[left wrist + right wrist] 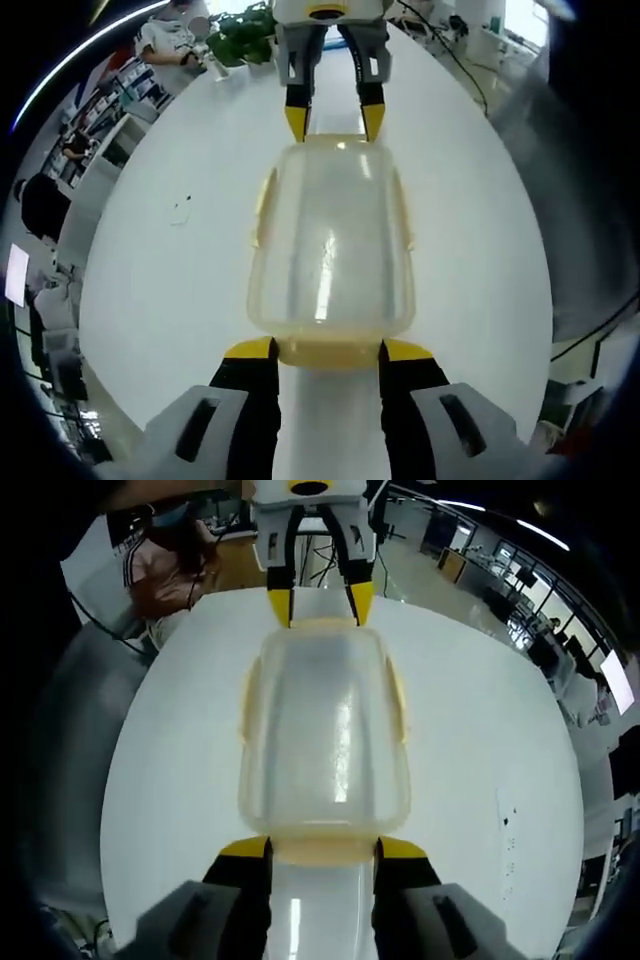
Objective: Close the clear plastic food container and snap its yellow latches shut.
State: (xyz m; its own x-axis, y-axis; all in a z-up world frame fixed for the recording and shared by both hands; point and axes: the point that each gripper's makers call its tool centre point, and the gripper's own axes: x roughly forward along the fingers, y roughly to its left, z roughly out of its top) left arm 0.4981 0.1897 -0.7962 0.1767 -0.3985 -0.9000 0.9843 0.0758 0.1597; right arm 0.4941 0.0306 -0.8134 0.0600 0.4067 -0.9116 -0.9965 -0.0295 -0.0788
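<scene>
My left gripper (329, 349) and right gripper (323, 848) face each other, jaws spread, across the container (332, 243), which blocks the line between them. The white table (170, 280) lies bare along both its long sides.

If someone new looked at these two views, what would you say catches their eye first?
Probably the clear plastic food container, lid on, lying in the middle of the round white table. Next, the two grippers facing each other across it: the left gripper at one short end and the right gripper at the other, yellow-tipped fingers flanking its yellow end latches.
</scene>
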